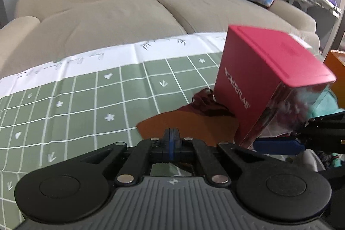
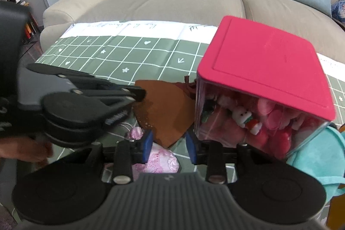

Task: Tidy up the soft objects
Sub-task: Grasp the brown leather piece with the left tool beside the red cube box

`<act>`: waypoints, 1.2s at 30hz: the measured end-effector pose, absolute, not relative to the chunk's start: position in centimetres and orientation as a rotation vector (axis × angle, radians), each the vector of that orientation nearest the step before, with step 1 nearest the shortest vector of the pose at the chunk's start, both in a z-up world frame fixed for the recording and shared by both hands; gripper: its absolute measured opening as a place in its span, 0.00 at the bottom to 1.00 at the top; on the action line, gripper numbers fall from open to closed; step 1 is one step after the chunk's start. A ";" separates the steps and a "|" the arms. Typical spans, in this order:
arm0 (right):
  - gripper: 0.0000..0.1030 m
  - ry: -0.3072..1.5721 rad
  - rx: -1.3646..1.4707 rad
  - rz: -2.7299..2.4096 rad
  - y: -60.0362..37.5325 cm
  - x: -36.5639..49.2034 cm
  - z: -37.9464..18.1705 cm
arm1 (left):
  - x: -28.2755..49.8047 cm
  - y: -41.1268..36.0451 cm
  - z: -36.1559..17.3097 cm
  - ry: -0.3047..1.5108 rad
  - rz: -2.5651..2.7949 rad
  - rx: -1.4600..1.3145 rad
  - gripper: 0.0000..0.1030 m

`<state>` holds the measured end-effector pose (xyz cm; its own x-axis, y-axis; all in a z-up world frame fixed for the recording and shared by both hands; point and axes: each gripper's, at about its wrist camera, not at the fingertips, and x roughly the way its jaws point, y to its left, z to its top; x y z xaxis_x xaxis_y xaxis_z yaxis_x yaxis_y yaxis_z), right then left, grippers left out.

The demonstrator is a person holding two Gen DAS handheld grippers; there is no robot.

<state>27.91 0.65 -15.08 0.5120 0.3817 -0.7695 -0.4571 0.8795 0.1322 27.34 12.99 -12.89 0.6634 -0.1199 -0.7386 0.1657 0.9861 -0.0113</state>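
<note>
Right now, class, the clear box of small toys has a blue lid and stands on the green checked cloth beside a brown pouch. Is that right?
Not quite: the lid is red, not blue, as the right wrist view shows plainly. The rest holds: the clear box of small toys stands on the green checked cloth beside the brown pouch.

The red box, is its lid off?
No, the red lid sits flat and closed on the clear box, with the little toys shut inside.
</note>
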 end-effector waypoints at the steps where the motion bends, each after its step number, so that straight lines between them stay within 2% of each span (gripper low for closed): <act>1: 0.37 0.897 -0.085 0.506 0.4 27.8 -14.9 | 27.2 13.2 -12.6 0.836 -0.163 0.051 0.00; 2: 0.38 0.894 -0.081 0.502 0.3 27.6 -14.8 | 27.2 13.3 -12.5 0.853 -0.172 0.043 0.02; 3: 0.39 0.893 -0.085 0.493 0.2 27.5 -14.7 | 27.4 13.5 -12.5 0.881 -0.184 0.030 0.16; 4: 0.40 0.893 -0.094 0.476 0.2 27.5 -14.8 | 27.7 13.7 -12.7 0.915 -0.183 0.015 0.25; 6: 0.40 0.907 -0.104 0.441 0.2 27.6 -15.2 | 28.3 13.9 -13.2 0.955 -0.174 0.002 0.62; 9: 0.35 0.942 -0.084 0.438 0.4 28.2 -15.9 | 28.4 14.0 -13.8 0.926 -0.145 -0.011 0.75; 14: 0.31 0.942 -0.078 0.439 1.0 28.5 -16.3 | 29.4 13.5 -15.4 0.936 -0.141 0.016 0.80; 17: 0.30 0.946 -0.070 0.450 0.9 28.8 -16.5 | 29.6 13.0 -15.9 0.917 -0.149 0.013 0.74; 19: 0.29 0.945 -0.067 0.455 1.0 28.8 -16.7 | 29.6 12.4 -16.0 0.905 -0.158 0.020 0.64; 23: 0.29 0.950 -0.055 0.459 0.8 28.8 -16.9 | 29.3 11.6 -15.8 0.880 -0.184 0.030 0.34; 25: 0.29 0.948 -0.057 0.461 0.8 28.7 -17.0 | 29.2 11.3 -15.9 0.877 -0.197 0.023 0.09; 26: 0.29 0.946 -0.061 0.463 0.7 28.6 -17.0 | 29.1 11.2 -15.9 0.876 -0.207 0.015 0.06; 34: 0.30 0.923 -0.036 0.484 0.1 28.0 -15.2 | 27.0 12.2 -12.1 0.740 -0.156 -0.015 0.06; 36: 0.34 0.900 -0.024 0.495 -0.3 27.4 -14.3 | 25.9 13.1 -10.3 0.701 -0.130 -0.017 0.06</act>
<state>27.41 -0.32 -14.32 0.5174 0.4024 -0.7552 -0.4224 0.8876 0.1836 25.93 13.12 -10.28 0.7567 -0.1246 -0.6418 0.1133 0.9918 -0.0590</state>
